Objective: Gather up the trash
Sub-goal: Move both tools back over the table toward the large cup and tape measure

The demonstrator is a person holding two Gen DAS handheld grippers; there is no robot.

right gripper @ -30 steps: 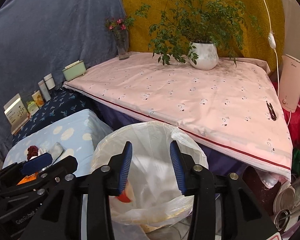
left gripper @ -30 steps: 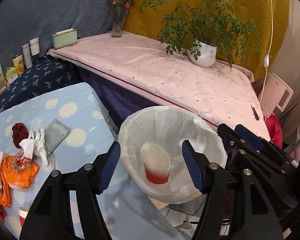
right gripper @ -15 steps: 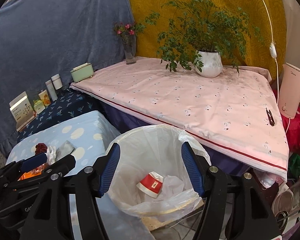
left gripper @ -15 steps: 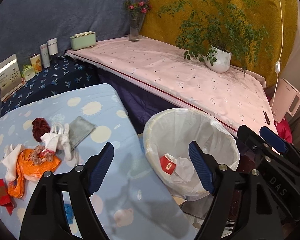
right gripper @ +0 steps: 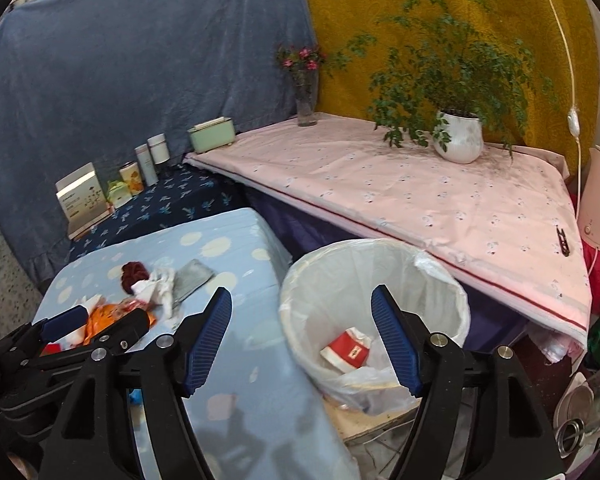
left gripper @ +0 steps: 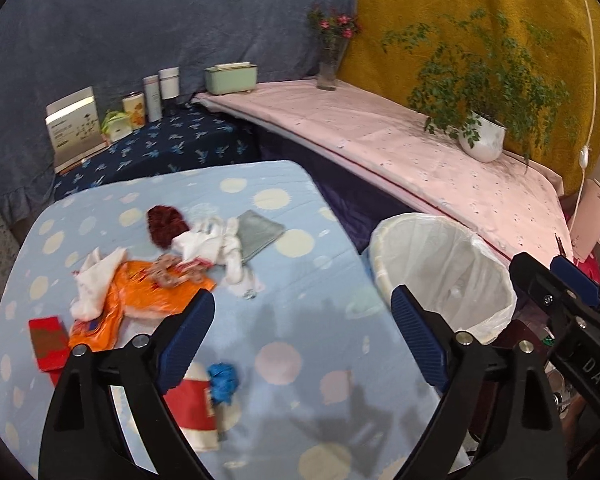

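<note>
Two tongs empty, trash on surface

Left tongs (left gripper: 302, 324) and right tongs (right gripper: 302, 338) are opening, nothing between them. Orange wrapper (left gripper: 148, 300) lies at 9 o'clock on the blue dotted surface (left gripper: 300, 344); red cup (right gripper: 346, 350) inside the lined bin (right gripper: 300, 300).

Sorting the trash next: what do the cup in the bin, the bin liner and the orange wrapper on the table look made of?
Cup: probably coated paper, red and white print, crushed rim. Bin liner: thin translucent white plastic film, crinkled and folded over the rim. Orange wrapper: likely glossy plastic film, crumpled with bright highlights, though blur leaves it open.
</note>
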